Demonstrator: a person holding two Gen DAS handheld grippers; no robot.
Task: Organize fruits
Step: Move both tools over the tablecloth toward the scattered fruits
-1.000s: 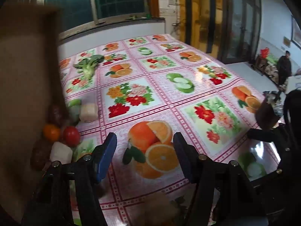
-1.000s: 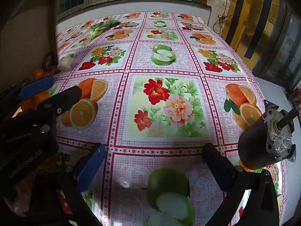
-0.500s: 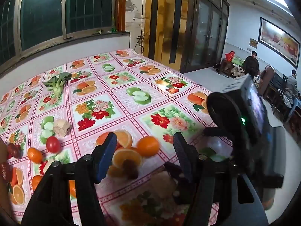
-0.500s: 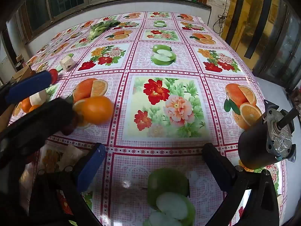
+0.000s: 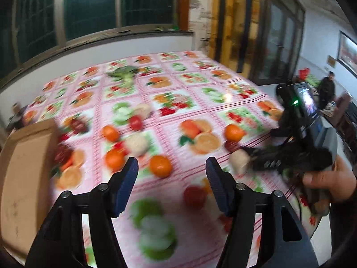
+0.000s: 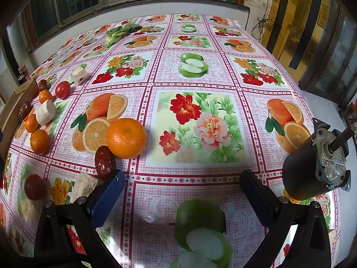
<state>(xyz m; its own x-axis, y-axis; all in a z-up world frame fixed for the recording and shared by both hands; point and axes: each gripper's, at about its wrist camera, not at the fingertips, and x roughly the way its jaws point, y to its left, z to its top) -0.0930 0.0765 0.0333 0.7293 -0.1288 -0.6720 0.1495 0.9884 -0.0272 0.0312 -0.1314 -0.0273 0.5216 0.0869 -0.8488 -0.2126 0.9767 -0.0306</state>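
Loose fruit lies on a fruit-print tablecloth [image 6: 196, 84]. In the right wrist view a large orange [image 6: 126, 137] sits beside a dark red date [image 6: 104, 162] and a pale chunk [image 6: 84, 185], just ahead of my right gripper's left finger. Small oranges [image 6: 40, 141], tomatoes [image 6: 62, 89] and white chunks [image 6: 46, 112] lie at the left. My right gripper [image 6: 180, 192] is open and empty. My left gripper [image 5: 171, 178] is open and empty, raised above the table; an orange [image 5: 160, 165] lies ahead of it. The left view is blurred.
A cardboard box [image 5: 24, 167] stands at the table's left edge. A leafy green vegetable [image 6: 118, 33] lies at the far side. A dark motor [image 6: 316, 163] stands at the right edge. The other hand-held gripper [image 5: 308, 138] shows at the right of the left wrist view.
My left gripper has swung away from the box and back, pulling up and clear of the right wrist view. The large orange, date and chunk now lie uncovered on the cloth.
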